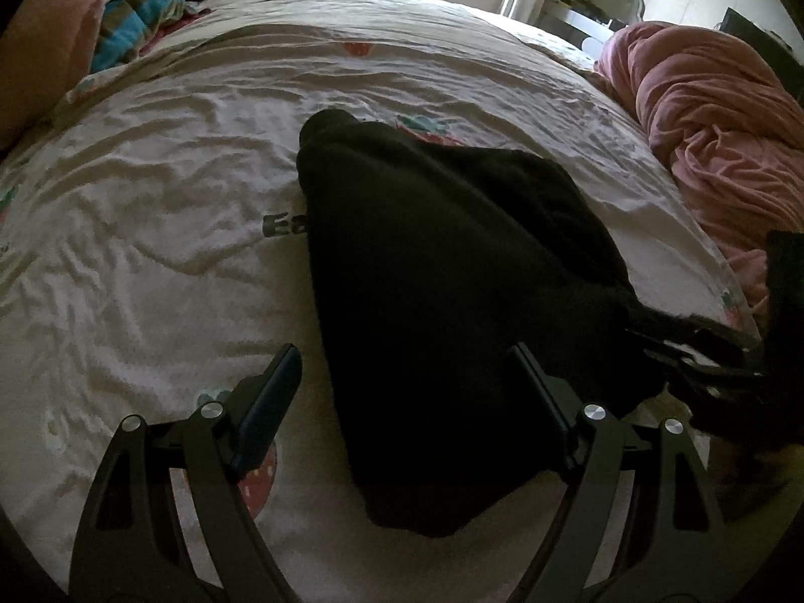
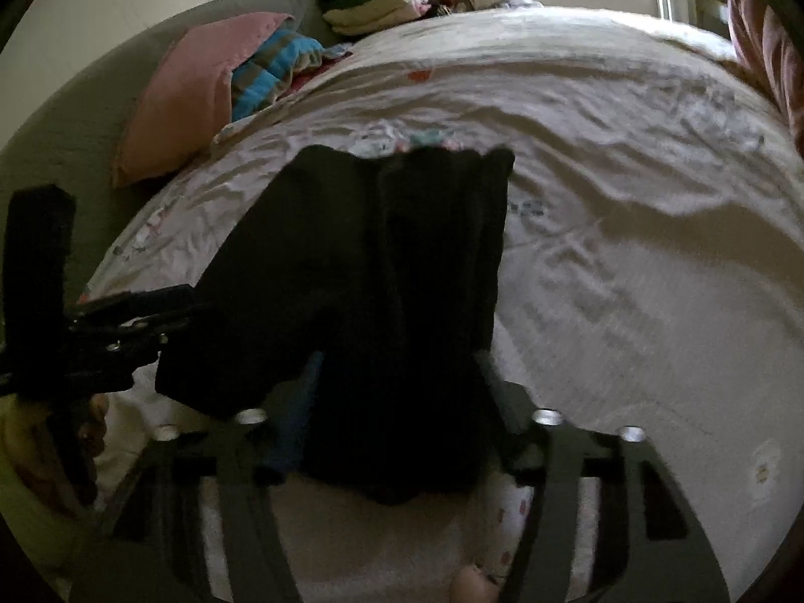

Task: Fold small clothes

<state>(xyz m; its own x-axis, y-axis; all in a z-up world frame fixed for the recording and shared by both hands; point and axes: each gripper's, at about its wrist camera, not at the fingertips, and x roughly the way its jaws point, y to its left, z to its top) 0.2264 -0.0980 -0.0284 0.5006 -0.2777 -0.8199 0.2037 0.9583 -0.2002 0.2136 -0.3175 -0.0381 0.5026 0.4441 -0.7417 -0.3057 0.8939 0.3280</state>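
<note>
Here a black garment [image 1: 442, 271] lies across a wrinkled white bedsheet [image 1: 151, 231] printed with strawberries and green letters. In the left wrist view the left gripper [image 1: 407, 392] has its jaws spread wide; the near end of the garment lies between the fingers, its edge against the right finger [image 1: 542, 397] while the left finger [image 1: 266, 412] stands clear over bare sheet. No pinch shows there. At about three o'clock in that view the right gripper [image 1: 703, 357] reaches in, with the garment's corner drawn out toward it.

In the right wrist view the same garment [image 2: 372, 271] drapes from the far twelve o'clock edge down between the right gripper's [image 2: 397, 452] fingers. Its jaws stand partly apart with the cloth bunched between them; whether the pads press on it is hidden by the dark fabric. The left gripper [image 2: 125, 321] enters at nine o'clock, beside the garment's left edge.

A pink pillow [image 2: 191, 100] and a blue striped blanket [image 2: 276, 70] sit at ten o'clock, folded clothes [image 2: 382, 0] near twelve, and a pink quilt [image 1: 713, 130] at two o'clock in the left view.
</note>
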